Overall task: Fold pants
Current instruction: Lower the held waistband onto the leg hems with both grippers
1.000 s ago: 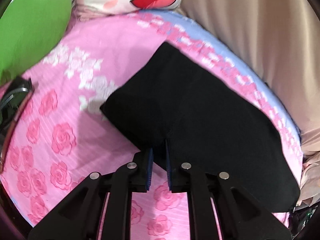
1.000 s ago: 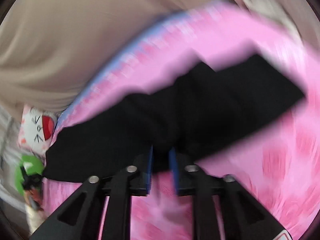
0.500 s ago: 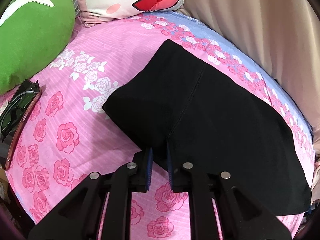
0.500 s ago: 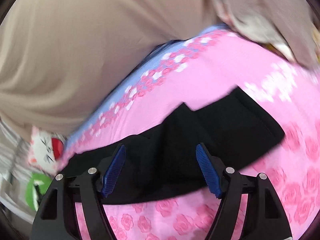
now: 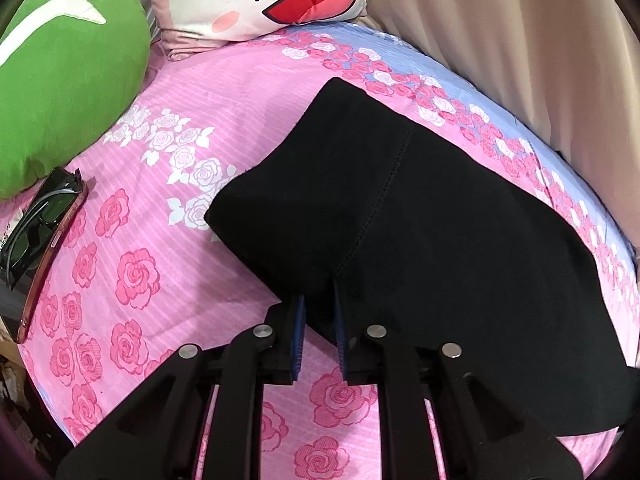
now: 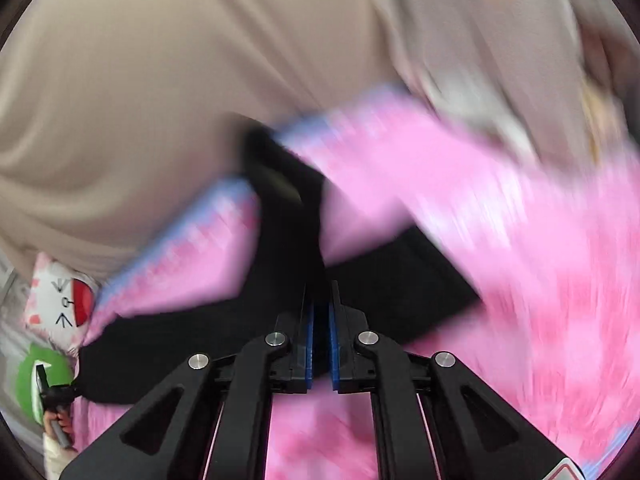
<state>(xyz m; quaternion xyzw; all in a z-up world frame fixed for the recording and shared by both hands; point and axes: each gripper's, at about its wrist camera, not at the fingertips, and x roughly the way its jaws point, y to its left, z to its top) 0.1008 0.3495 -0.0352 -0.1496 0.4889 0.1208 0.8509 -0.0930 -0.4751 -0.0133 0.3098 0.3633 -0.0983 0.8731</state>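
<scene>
Pants (image 5: 432, 240) pinched at the near edge by both hand-held grippers, ready for a fold.
The left hand-held gripper (image 5: 319, 322) is clamped on the soft, matte black fabric; the right hand-held gripper (image 6: 320, 320) is closing, seemingly on a raised fold, though blurred. The garment is spread on the rose-print bed sheet (image 5: 132, 280).

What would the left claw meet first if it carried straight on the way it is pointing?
The black pants: the left claw is already shut on their near edge, so more of that fabric lies directly ahead.
</scene>
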